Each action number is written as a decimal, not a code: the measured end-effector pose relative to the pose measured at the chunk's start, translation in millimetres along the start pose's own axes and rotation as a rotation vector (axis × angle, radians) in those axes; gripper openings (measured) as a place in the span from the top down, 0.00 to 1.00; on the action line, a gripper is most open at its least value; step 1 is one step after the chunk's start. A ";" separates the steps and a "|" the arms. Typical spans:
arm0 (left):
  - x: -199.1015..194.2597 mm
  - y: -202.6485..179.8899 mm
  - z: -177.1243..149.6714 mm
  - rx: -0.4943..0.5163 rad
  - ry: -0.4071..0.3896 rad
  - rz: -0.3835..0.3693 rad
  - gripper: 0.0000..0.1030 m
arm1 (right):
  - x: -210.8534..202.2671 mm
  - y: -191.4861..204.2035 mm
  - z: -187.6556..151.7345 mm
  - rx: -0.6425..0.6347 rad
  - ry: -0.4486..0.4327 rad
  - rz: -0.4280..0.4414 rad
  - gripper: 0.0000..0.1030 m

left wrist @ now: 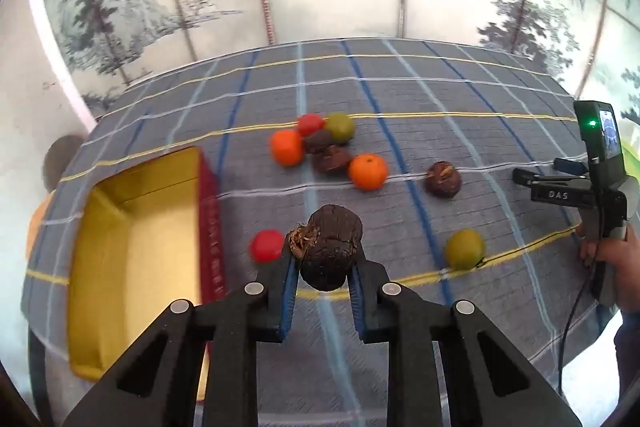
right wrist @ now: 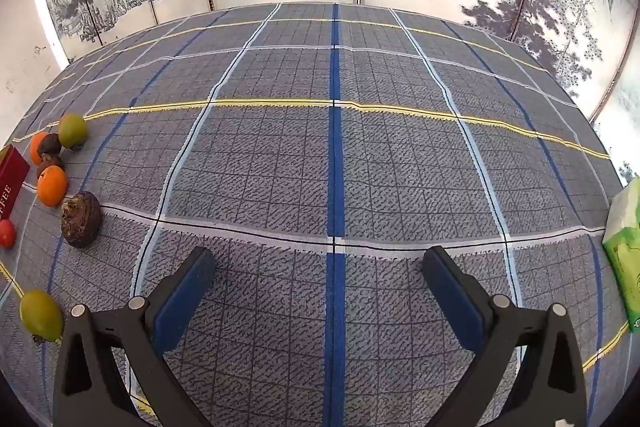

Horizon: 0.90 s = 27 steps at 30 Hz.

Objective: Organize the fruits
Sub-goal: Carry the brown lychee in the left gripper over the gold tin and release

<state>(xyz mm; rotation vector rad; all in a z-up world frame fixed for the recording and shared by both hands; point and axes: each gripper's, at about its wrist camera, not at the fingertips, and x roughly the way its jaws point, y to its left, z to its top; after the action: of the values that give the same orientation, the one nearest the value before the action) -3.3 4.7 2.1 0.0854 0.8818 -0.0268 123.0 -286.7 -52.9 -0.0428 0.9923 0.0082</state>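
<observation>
Gripped between the left claw, the dark brown wrinkled round fruit hangs above the checked worktop beside the gold-lined open box, and may roll free, while the right claw gapes wide, holding nothing.

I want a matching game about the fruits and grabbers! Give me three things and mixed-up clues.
Things:
1. dark brown wrinkled fruit
2. gold-lined red box
3. right gripper

Clues:
A. open, holding nothing
B. pinched between the left gripper's blue fingers
C. empty inside, left of the fruits

Pairs: 1-B, 2-C, 3-A
</observation>
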 end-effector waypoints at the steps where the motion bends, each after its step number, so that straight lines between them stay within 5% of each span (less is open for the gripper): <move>1: -3.3 4.6 -1.4 -0.002 0.000 0.018 0.77 | -0.1 0.1 -0.2 0.000 0.000 0.000 0.00; 12: -15.3 68.0 -4.9 0.007 0.012 0.206 0.77 | -0.8 -0.1 0.4 -0.002 0.001 0.000 0.00; 17: 7.8 94.3 -8.2 -0.004 0.055 0.226 0.77 | -2.2 -0.6 -0.6 -0.002 0.000 0.000 0.00; 21: 26.1 112.0 -2.9 0.051 0.162 0.282 0.76 | -2.2 -0.5 -0.5 -0.002 0.000 0.000 0.00; 27: 51.3 138.3 5.4 0.051 0.184 0.315 0.76 | -2.3 -0.5 -0.7 -0.001 0.001 -0.001 0.00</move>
<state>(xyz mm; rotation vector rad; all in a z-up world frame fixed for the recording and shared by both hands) 41.6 142.6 -25.3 0.2768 1.0434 0.2570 121.2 -287.2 -51.2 -0.0443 0.9928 0.0082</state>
